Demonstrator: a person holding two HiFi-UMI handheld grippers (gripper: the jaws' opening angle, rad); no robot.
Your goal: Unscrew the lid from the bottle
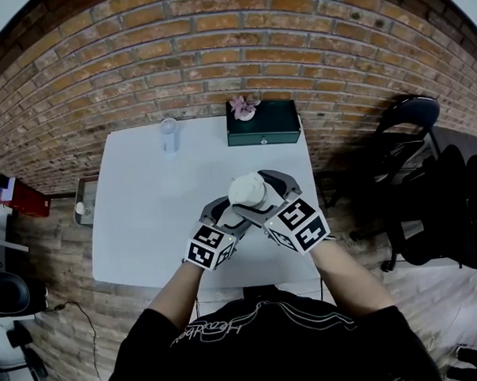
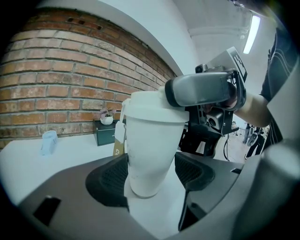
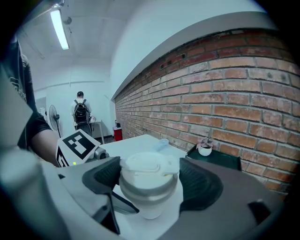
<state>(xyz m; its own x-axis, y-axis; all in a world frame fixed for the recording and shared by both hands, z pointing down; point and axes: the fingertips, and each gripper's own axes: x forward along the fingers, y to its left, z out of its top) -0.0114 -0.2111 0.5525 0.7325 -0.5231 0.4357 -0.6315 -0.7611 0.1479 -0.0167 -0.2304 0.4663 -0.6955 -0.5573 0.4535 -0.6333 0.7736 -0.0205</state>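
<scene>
**Now both claws grip the bottle, one low and one on the lid**

Beyond both claws runs the brick wall, and under them lies the white table. Only the head view gives us the whole tabletop. It shows a dark green box well ahead of the claws at the wall edge, and a small clear container ahead and to their left. The right gripper view alone shows a person with a backpack, far off to that claw's left.

Between the jaws of our left gripper stands the white bottle, upright, with the ribbed pads pressed on its lower body. We cannot tell whether its base touches the table. Our right gripper is clamped on the lid at the bottle's top, a pad on each side. The left gripper view shows one of those jaws wrapped round the lid from the side. From above, the lid is a pale disc between the two claws. A paper tag hangs at the bottle's left side, just above the left pad, and we see it only in the left gripper view.
</scene>
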